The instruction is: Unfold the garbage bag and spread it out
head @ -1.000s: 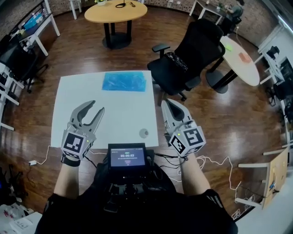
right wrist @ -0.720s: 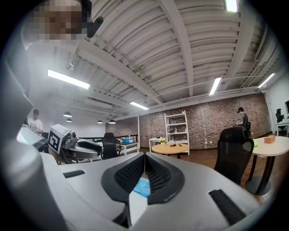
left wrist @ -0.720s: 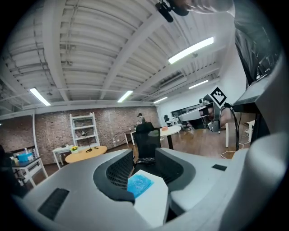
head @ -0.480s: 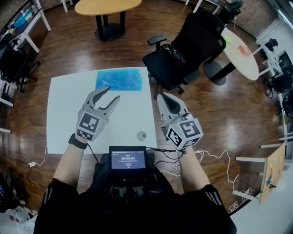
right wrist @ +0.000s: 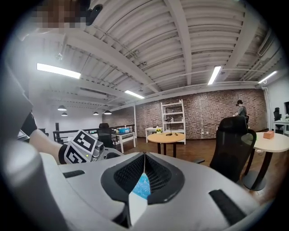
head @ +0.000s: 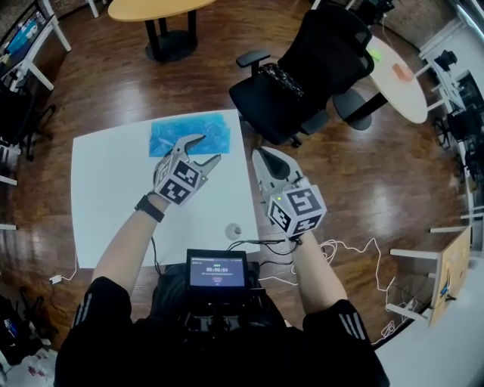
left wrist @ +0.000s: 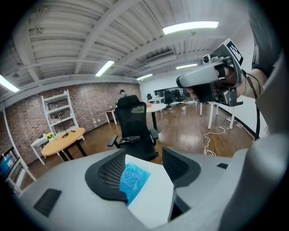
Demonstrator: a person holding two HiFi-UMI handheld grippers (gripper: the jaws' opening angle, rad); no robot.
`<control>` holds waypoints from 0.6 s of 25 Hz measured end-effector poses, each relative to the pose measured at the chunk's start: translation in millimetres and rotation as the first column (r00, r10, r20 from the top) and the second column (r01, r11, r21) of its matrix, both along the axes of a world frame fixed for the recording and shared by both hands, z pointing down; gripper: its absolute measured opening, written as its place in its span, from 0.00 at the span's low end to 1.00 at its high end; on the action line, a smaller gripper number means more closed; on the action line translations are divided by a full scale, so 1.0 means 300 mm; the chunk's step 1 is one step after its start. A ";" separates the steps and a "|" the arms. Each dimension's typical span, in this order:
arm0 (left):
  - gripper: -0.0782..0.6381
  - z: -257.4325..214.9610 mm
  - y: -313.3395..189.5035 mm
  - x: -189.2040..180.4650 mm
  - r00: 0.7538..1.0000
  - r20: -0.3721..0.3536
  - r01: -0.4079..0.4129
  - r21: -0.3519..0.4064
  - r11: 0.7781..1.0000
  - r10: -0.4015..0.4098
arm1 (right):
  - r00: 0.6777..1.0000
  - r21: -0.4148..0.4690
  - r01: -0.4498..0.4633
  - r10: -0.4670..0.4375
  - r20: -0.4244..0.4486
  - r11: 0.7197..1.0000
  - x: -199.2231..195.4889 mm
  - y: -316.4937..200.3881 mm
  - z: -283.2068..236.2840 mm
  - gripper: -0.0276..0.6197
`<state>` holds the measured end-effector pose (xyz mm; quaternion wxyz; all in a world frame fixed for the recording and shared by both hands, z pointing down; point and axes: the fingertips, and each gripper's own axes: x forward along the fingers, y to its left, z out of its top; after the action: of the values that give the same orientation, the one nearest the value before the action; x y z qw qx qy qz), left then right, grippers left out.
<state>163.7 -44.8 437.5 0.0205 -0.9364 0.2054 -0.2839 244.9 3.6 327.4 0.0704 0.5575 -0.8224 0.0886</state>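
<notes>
A folded blue garbage bag (head: 175, 137) lies flat at the far edge of the white table (head: 106, 196). My left gripper (head: 206, 149) hovers over the bag's near right part with its jaws wide apart. They have just been opening and nothing sits between them. In the left gripper view the bag (left wrist: 134, 180) shows beyond the open left gripper (left wrist: 143, 155); whether the tips touch it I cannot tell. My right gripper (head: 262, 156) is shut and empty at the table's right edge, right of the bag. In the right gripper view the shut right gripper (right wrist: 144, 156) points at the bag (right wrist: 142, 187).
A black office chair (head: 302, 75) stands just beyond the table's far right corner. A small grey round object (head: 234, 230) lies near the table's front edge. A screen unit (head: 217, 270) hangs at the person's chest. A round wooden table (head: 151, 7) stands farther back.
Both grippers have moved forward toward the bag, the left one much farther, from the table's near left to the bag. The left jaws now stand wider. The right jaws stayed shut.
</notes>
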 end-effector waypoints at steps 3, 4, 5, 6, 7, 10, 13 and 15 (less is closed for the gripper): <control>0.48 0.061 -0.048 0.040 1.000 0.019 -0.005 -0.025 1.000 0.005 | 1.000 -0.029 0.005 -0.006 -0.021 1.000 0.004 -0.052 0.051 0.08; 0.48 0.087 -0.063 0.049 1.000 0.029 -0.005 -0.037 0.999 0.006 | 1.000 -0.038 0.005 -0.006 -0.028 0.999 0.005 -0.068 0.066 0.08; 0.48 0.116 -0.077 0.057 0.999 0.039 -0.004 -0.051 0.999 0.006 | 0.999 -0.046 0.000 -0.002 -0.033 0.999 0.009 -0.084 0.080 0.09; 0.48 0.145 -0.091 0.063 0.999 0.050 -0.003 -0.068 0.998 0.006 | 0.999 -0.052 -0.008 0.006 -0.037 0.999 0.016 -0.100 0.095 0.09; 0.48 0.174 -0.103 0.067 0.998 0.061 -0.002 -0.085 0.996 0.007 | 0.999 -0.059 -0.016 0.014 -0.039 0.998 0.023 -0.114 0.110 0.09; 0.48 0.259 -0.132 0.077 0.995 0.095 -0.003 -0.127 0.992 0.015 | 0.999 -0.080 -0.032 0.028 -0.042 0.996 0.031 -0.148 0.152 0.13; 0.48 0.337 -0.163 0.085 0.993 0.119 -0.001 -0.153 0.988 0.019 | 0.999 -0.113 -0.038 0.034 -0.039 0.993 0.037 -0.185 0.213 0.14; 0.48 0.380 -0.186 0.083 0.992 0.126 0.012 -0.162 0.987 0.009 | 0.998 -0.138 -0.037 0.031 -0.045 0.990 0.039 -0.208 0.267 0.15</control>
<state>188.5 -100.6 551.5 -0.0433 -0.9149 0.1805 -0.3584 256.5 -58.8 407.5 0.1252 0.5671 -0.8028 0.1349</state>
